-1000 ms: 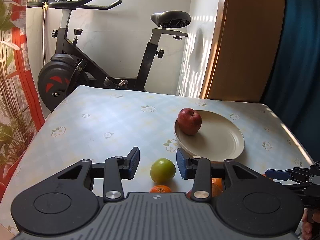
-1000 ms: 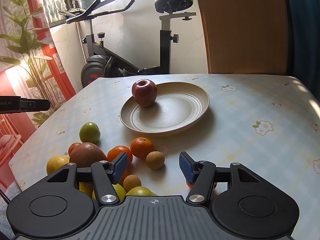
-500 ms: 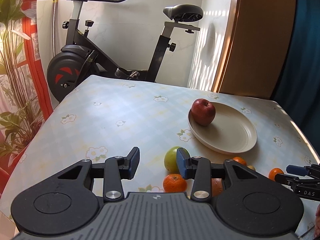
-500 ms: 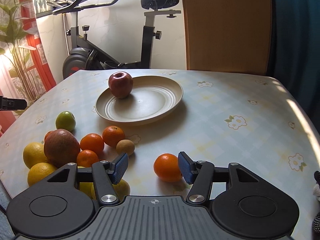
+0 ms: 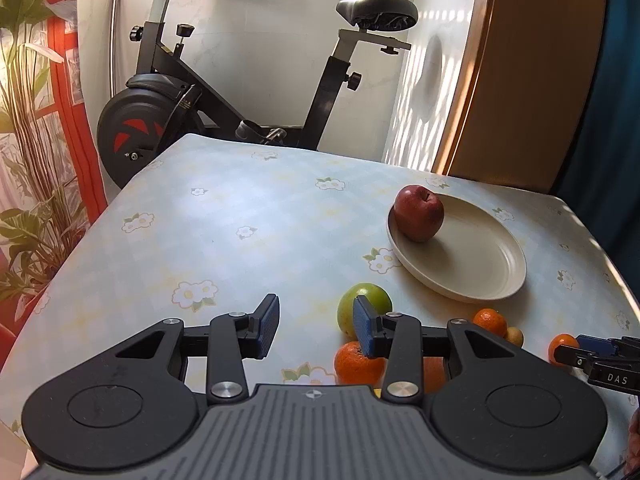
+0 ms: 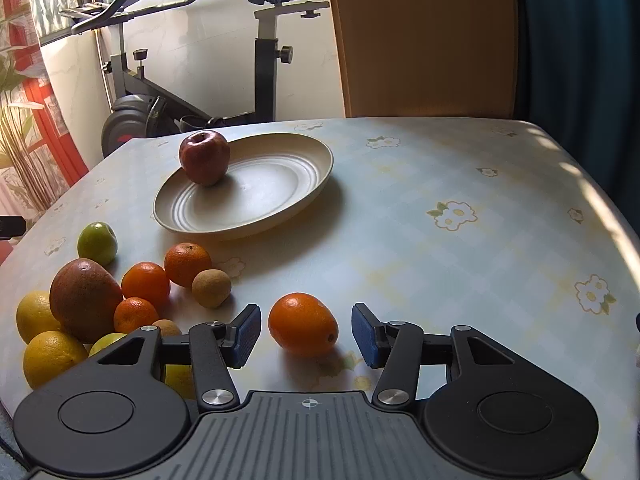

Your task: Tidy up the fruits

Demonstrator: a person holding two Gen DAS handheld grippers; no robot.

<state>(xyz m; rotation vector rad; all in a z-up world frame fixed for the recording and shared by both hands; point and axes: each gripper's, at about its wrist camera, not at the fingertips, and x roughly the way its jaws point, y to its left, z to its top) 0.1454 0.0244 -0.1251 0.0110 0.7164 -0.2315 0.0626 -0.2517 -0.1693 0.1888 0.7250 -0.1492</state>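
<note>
On the floral table (image 6: 460, 184), an oval orange (image 6: 303, 325), long axis crosswise, lies between the released right tool (image 6: 306, 334).

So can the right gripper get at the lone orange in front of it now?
Probably yes. The right gripper is open, the orange lies between its fingers on the table, and nothing stands between them.

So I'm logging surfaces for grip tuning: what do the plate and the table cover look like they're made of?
Plate: cream, matte to satin, with moulded concentric ridges and soft highlights; likely plastic or melamine, though glazed ceramic is possible. Table cover: smooth, slightly glossy sheet printed with flowers and checks; looks like wipe-clean vinyl or oilcloth.
</note>
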